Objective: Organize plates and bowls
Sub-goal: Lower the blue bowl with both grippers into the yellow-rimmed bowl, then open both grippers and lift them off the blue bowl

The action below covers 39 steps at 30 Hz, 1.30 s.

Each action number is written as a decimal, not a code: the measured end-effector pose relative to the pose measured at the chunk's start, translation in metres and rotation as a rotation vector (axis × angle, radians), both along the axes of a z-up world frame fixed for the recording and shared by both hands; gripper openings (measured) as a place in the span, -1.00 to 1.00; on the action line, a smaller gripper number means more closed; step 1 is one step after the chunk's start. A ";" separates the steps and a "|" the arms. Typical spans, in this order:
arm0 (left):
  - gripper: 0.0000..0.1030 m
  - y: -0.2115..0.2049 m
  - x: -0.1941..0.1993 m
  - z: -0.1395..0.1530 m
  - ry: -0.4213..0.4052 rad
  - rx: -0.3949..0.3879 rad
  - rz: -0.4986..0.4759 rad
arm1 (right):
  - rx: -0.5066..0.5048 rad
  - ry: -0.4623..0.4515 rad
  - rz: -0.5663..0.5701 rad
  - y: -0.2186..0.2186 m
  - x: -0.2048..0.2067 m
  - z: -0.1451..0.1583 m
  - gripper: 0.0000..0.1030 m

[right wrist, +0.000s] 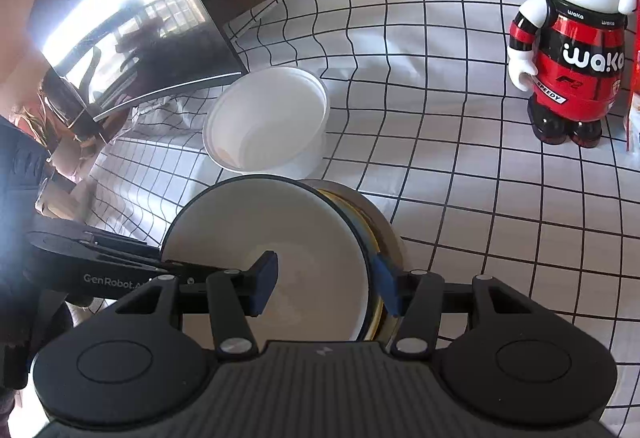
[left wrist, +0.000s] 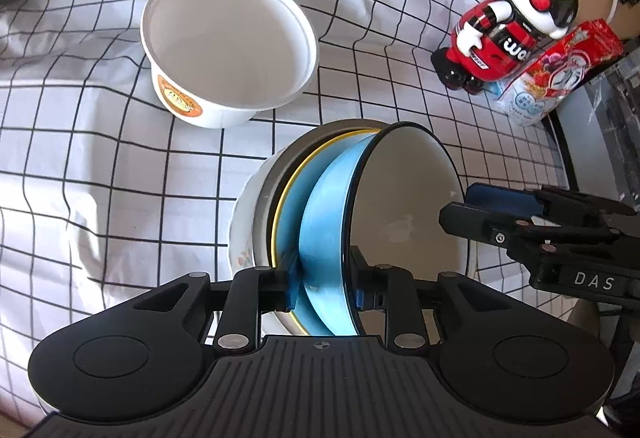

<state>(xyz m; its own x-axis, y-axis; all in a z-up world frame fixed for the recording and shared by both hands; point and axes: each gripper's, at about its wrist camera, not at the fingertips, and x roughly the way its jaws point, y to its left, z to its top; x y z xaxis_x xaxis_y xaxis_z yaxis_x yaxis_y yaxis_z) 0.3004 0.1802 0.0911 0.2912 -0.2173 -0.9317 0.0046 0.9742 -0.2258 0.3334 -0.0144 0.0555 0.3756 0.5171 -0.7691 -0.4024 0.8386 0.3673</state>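
A blue bowl [left wrist: 324, 222] with a black rim and a cream inside [right wrist: 280, 222] sits steeply tilted on a stack. Under it are a yellow-rimmed blue dish [left wrist: 286, 214], a grey bowl [left wrist: 268, 190] and a white flowered bowl [left wrist: 242, 234]. My left gripper [left wrist: 326, 286] straddles the near rim, jaws open, one pad by the blue outer wall and one inside. My right gripper [right wrist: 326, 284] holds the opposite side, with one pad in the cream hollow and one outside against the stack's rims. It also shows in the left wrist view [left wrist: 476, 208]. A white plastic tub [left wrist: 228, 38] stands empty behind the stack.
A black-checked white cloth [left wrist: 100, 158] covers the table. A red, white and black toy figure [right wrist: 572, 50] and a red snack packet [left wrist: 560, 74] stand at the far right. A dark glossy screen [right wrist: 132, 18] leans at the back left, near the tub.
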 end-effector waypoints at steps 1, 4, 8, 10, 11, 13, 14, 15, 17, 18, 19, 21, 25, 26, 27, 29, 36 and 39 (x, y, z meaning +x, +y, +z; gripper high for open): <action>-0.45 -0.001 0.000 0.001 0.002 0.010 -0.009 | -0.002 -0.005 0.000 0.000 -0.001 0.000 0.03; -0.45 -0.006 0.002 0.003 0.011 0.039 -0.030 | 0.013 -0.009 0.002 0.000 -0.002 -0.001 0.03; -0.45 -0.014 0.008 0.007 0.029 0.100 -0.067 | 0.039 -0.014 -0.006 -0.003 -0.003 -0.004 0.03; -0.47 -0.020 0.014 0.010 0.033 0.142 -0.084 | 0.052 -0.024 -0.008 -0.004 -0.004 -0.005 0.03; -0.52 -0.024 0.017 0.012 0.032 0.165 -0.093 | 0.057 -0.033 -0.004 -0.003 -0.005 -0.005 0.03; -0.53 -0.032 0.022 0.018 0.012 0.220 -0.116 | 0.064 -0.050 0.016 0.001 -0.008 -0.006 0.03; -0.53 -0.036 0.024 0.021 0.006 0.240 -0.131 | 0.064 -0.052 0.025 0.003 -0.010 -0.007 0.03; -0.53 -0.039 0.025 0.024 0.005 0.256 -0.144 | 0.061 -0.055 0.037 0.006 -0.011 -0.008 0.03; -0.53 -0.041 0.026 0.026 0.008 0.276 -0.165 | 0.053 -0.059 0.050 0.009 -0.013 -0.011 0.03; -0.54 -0.041 0.026 0.025 0.013 0.279 -0.168 | 0.055 -0.055 0.053 0.010 -0.013 -0.013 0.03; -0.55 -0.039 0.027 0.024 0.021 0.282 -0.161 | 0.059 -0.049 0.054 0.011 -0.013 -0.014 0.03; -0.55 -0.037 0.027 0.023 0.021 0.289 -0.146 | 0.060 -0.044 0.056 0.011 -0.014 -0.016 0.03; -0.55 -0.031 0.022 0.027 0.013 0.260 -0.125 | 0.044 -0.063 0.065 0.008 -0.016 -0.013 0.03; -0.55 -0.029 0.020 0.028 0.009 0.255 -0.120 | 0.043 -0.072 0.067 0.006 -0.017 -0.012 0.03; -0.55 -0.029 0.018 0.030 0.004 0.249 -0.115 | 0.045 -0.084 0.069 0.004 -0.018 -0.009 0.03; -0.56 -0.027 0.014 0.032 -0.008 0.233 -0.099 | 0.049 -0.125 0.072 -0.002 -0.022 -0.003 0.03; -0.58 -0.015 0.003 0.041 -0.058 0.112 -0.033 | -0.015 -0.230 0.050 -0.012 -0.029 0.007 0.12; -0.58 -0.014 0.002 0.038 -0.061 0.105 -0.021 | -0.023 -0.197 0.026 -0.011 -0.023 -0.003 0.12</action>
<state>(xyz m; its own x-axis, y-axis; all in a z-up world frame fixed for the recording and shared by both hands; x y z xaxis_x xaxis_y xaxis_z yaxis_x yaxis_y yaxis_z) 0.3028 0.1659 0.1288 0.3444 -0.1259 -0.9303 0.0355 0.9920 -0.1211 0.3100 -0.0252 0.0521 0.5066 0.5121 -0.6936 -0.4866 0.8339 0.2603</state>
